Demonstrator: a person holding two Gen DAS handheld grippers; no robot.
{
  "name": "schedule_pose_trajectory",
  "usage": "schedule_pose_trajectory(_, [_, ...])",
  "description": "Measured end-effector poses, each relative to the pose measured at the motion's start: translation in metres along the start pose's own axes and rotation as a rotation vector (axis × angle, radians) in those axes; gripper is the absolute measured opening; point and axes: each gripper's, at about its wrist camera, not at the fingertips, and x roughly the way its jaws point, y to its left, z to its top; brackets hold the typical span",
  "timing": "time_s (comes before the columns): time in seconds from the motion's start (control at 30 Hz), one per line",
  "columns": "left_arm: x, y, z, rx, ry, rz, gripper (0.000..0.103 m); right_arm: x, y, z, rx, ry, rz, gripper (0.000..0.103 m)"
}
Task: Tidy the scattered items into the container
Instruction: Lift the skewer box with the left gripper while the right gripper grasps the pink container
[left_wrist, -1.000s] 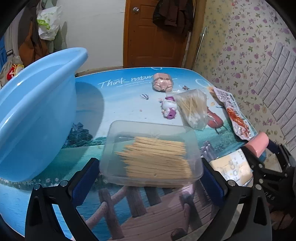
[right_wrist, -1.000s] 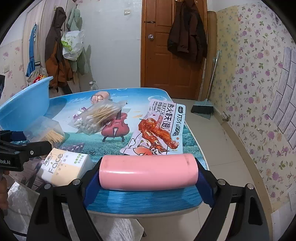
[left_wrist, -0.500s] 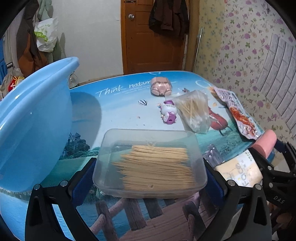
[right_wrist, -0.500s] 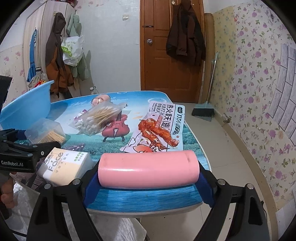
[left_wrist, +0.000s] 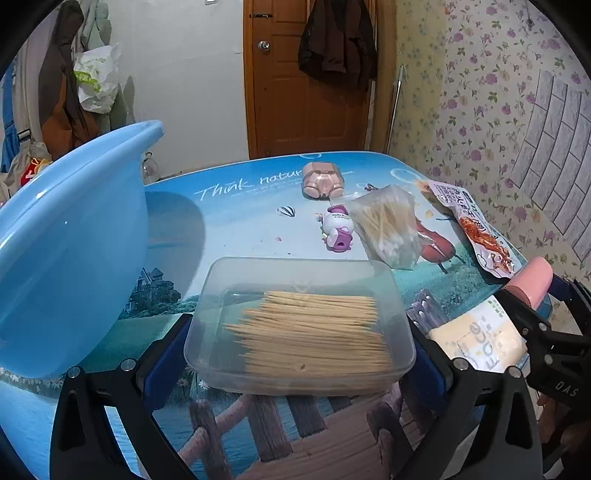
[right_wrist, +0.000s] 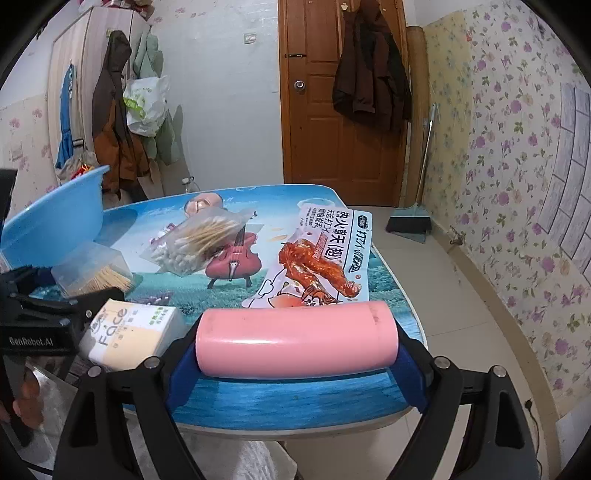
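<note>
A clear plastic box of toothpicks (left_wrist: 301, 325) is clamped across its width between the blue pads of the left gripper (left_wrist: 299, 363), whose jaws are spread wide around it; the box is held above the table (left_wrist: 229, 221), just beside the blue basin (left_wrist: 70, 251). Whether the box rests on the tabletop cannot be told. A pink cylinder (right_wrist: 297, 338) is gripped end to end by the right gripper (right_wrist: 295, 363), its jaws likewise set wide, at the table's near edge and well apart from the basin.

Beyond the toothpick box, further from the basin, a bag of cotton swabs (left_wrist: 388, 229) is seen lying on the table, with a small pink-and-white toy figure (left_wrist: 338, 229) touching its side and a peach-coloured toy (left_wrist: 323, 181) behind that. A snack packet (right_wrist: 321, 258) printed with a red chicken wing is laid flat further out from the basin. A pack of tissues (right_wrist: 131, 334) is set just beside the pink cylinder, on its basin side.
</note>
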Motion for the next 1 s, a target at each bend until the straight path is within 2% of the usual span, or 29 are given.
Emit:
schedule_pose_trajectory(0.1, [-0.002, 0.0, -0.001, -0.005, -0.018, 0.003, 0.092, 0.001, 0.0, 0.001, 0.006, -0.006, 0.007, 0.089])
schedule_pose_trajectory(0.47, [-0.002, 0.001, -0.003, -0.008, -0.036, 0.005, 0.092, 0.004, 0.005, 0.001, -0.028, -0.039, -0.012, 0.089])
schedule_pose_trajectory(1.0, [-0.02, 0.002, -0.007, -0.011, -0.073, -0.017, 0.092, -0.005, 0.004, -0.006, -0.051, -0.091, 0.014, 0.088])
